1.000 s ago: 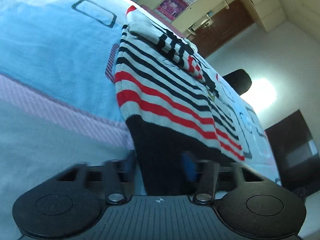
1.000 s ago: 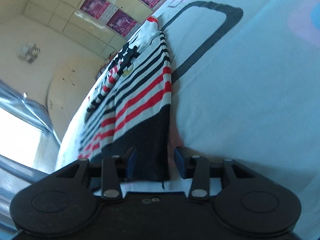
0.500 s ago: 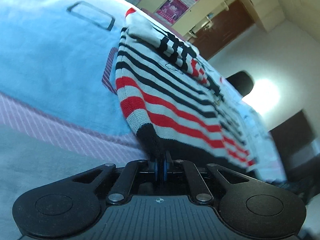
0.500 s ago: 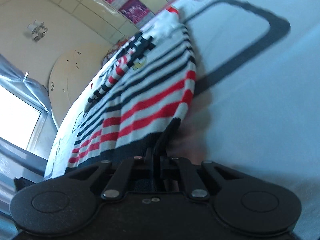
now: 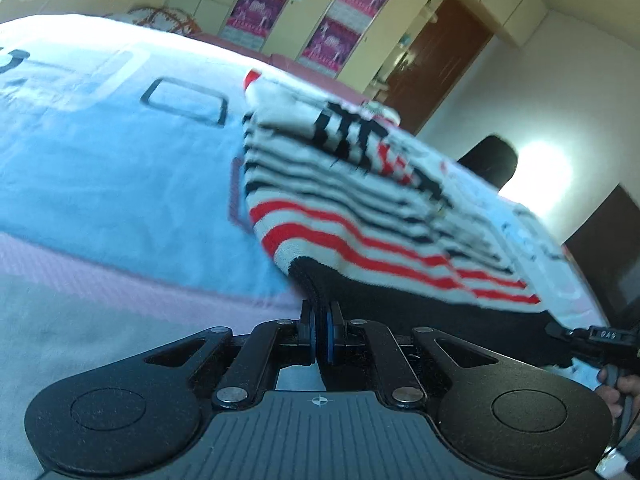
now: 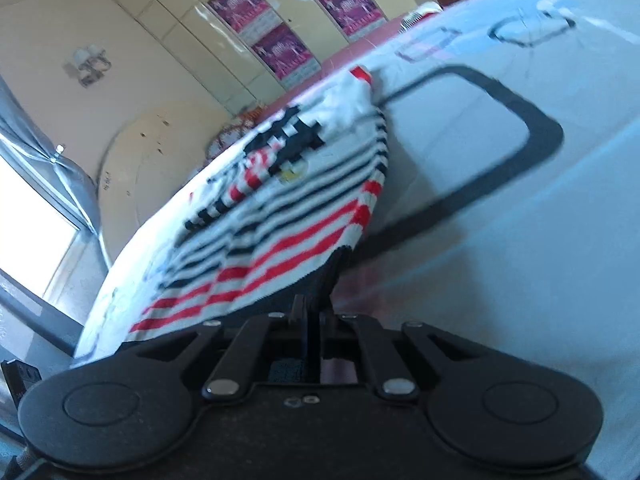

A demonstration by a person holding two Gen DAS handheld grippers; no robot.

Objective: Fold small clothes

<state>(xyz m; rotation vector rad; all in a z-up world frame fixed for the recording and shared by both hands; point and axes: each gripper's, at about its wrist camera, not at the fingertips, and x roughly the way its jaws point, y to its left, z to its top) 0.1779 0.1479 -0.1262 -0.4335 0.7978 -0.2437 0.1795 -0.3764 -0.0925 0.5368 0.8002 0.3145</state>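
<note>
A small knitted sweater point(image 5: 360, 216) with white, black and red stripes and a black hem lies on a bed with a light blue printed sheet point(image 5: 100, 160). My left gripper point(image 5: 320, 320) is shut on the left corner of the black hem, which is lifted off the sheet. In the right wrist view the same sweater point(image 6: 288, 216) stretches away, and my right gripper point(image 6: 314, 312) is shut on the hem's right corner, also raised. The right gripper point(image 5: 592, 338) shows at the right edge of the left wrist view, with a hand point(image 5: 624, 388) behind it.
A wardrobe with pink posters point(image 5: 260, 8) and a brown door point(image 5: 436, 60) stand beyond the bed. A dark chair back point(image 5: 492, 160) rises behind the far side. A round headboard point(image 6: 160, 160) and a bright window point(image 6: 28, 216) lie left in the right wrist view.
Both grippers went from open around the black hem to shut on its corners. They then rose, lifting the hem off the sheet and rolling slightly.
</note>
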